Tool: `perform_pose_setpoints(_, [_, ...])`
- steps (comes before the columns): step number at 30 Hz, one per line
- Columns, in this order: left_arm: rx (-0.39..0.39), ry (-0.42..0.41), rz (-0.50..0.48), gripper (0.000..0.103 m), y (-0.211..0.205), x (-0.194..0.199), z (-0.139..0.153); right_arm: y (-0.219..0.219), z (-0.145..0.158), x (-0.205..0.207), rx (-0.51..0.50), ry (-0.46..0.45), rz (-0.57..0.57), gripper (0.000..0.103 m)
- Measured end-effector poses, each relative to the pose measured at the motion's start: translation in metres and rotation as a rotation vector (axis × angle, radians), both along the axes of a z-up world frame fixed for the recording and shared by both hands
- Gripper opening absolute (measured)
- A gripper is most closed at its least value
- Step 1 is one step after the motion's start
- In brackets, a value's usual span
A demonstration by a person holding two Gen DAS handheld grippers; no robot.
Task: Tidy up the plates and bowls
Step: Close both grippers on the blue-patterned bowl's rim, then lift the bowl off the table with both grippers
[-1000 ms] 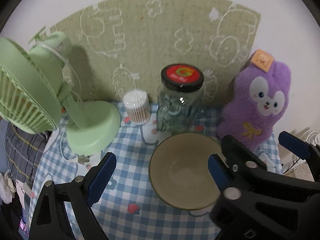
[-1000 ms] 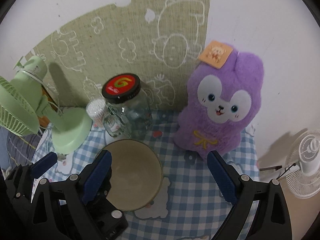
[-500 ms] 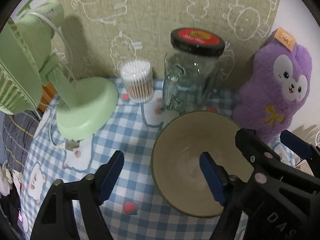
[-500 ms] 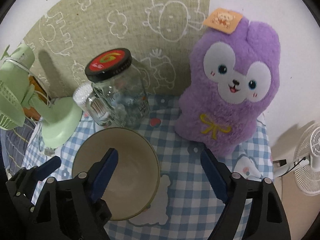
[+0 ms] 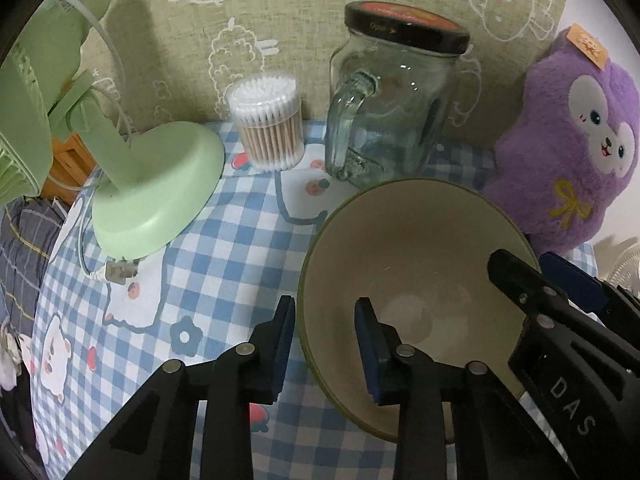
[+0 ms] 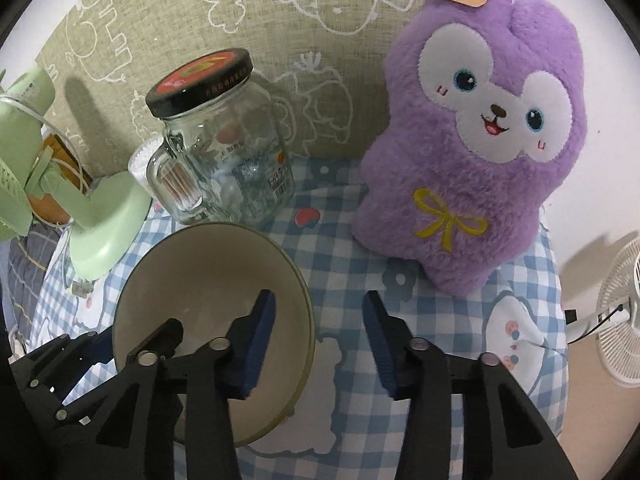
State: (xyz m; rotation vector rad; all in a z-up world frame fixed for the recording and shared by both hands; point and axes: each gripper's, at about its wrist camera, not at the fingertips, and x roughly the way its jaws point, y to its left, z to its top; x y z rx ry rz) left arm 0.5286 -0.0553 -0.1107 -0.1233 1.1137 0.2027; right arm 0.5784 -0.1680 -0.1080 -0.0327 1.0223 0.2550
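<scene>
Bowl (image 5: 412, 276) sits on the checked tablecloth (image 5: 224, 240) before the glass jar (image 5: 394, 100); left gripper (image 5: 326, 344) and right gripper (image 6: 318, 340) are closing, still clear, astride opposite rims, and should clamp evenly.

My right gripper (image 6: 318, 334) points down at a table covered in a blue and white checked cloth (image 6: 348, 276). Its jaws are closing around the right rim of a beige bowl (image 6: 208, 280): one blue pad sits inside the bowl, the other outside over the cloth, neither yet pressing the rim. My left gripper (image 6: 96, 340) reaches in at the bowl's left edge. Just behind the bowl stands a glass jar (image 6: 228, 168) with a black and red lid. A green desk fan (image 6: 48, 196) stands at far left. A purple plush toy (image 6: 480, 136) sits upright at right, against a green patterned wall mat (image 6: 240, 20).
</scene>
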Motion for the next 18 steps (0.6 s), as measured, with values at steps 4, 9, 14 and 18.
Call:
perform_pose_setpoints(4, [-0.013, 0.021, -0.002, 0.02, 0.0018, 0.0027, -0.005, 0.0008, -0.0027, 0.001, -0.006, 0.007, 0.003, 0.035])
perform_pose_setpoints(9, [-0.032, 0.026, -0.014, 0.014, 0.0027, 0.0053, -0.0069, 0.0026, -0.0052, 0.0018, 0.007, 0.02, 0.008, 0.029])
perform_pose_setpoints(14, [-0.045, 0.031, -0.014, 0.013, 0.0055, 0.0071, -0.0089, 0.0031, -0.0049, 0.0028, 0.034, 0.037, 0.015, 0.016])
perform_pose_setpoints(18, [0.004, 0.031, -0.019, 0.013, 0.0011, 0.0062, -0.0085, 0.0089, -0.0043, 0.0, 0.002, 0.029, 0.021, 0.015])
